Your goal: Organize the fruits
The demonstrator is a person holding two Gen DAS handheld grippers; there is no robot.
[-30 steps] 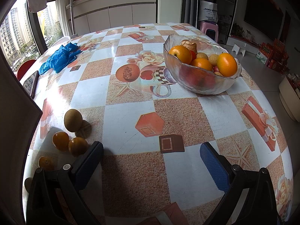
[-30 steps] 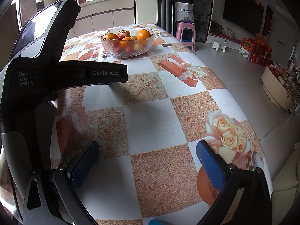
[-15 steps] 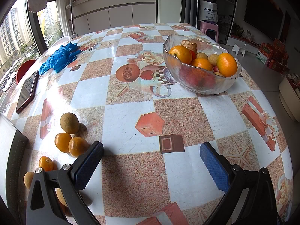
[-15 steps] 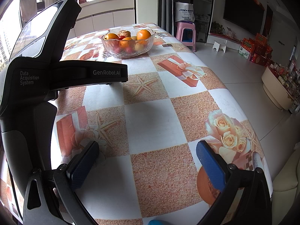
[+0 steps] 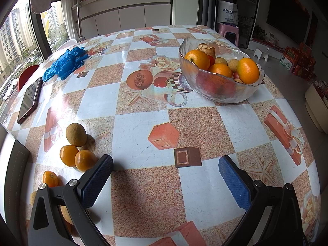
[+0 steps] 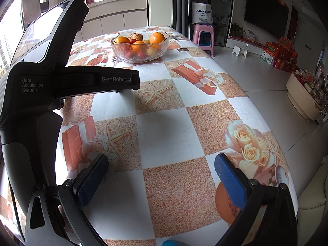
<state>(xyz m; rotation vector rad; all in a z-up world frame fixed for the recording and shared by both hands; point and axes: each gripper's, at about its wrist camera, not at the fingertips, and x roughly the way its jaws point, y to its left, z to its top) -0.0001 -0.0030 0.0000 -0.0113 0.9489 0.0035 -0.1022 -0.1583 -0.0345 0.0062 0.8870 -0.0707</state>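
A glass bowl (image 5: 223, 94) of oranges and other fruit stands at the far right of the table; it also shows in the right wrist view (image 6: 141, 55). Loose fruit lies at the near left: a brown round fruit (image 5: 75, 134), two oranges (image 5: 76, 158) and a small orange (image 5: 49, 178), with more fruit partly hidden behind the left finger. My left gripper (image 5: 165, 181) is open and empty, just right of the loose fruit. My right gripper (image 6: 161, 180) is open and empty over the patterned tablecloth. The left gripper's black body (image 6: 51, 78) fills the left of the right wrist view.
A phone (image 5: 29, 100) and blue gloves (image 5: 65, 62) lie at the far left of the table. The table edge (image 6: 272, 135) drops to the floor on the right. A pink stool (image 6: 203, 37) and cabinets stand beyond.
A dark shape that covered the left edge of the left wrist view has drawn back, uncovering the phone and more loose fruit. Both grippers stay open and nearly still.
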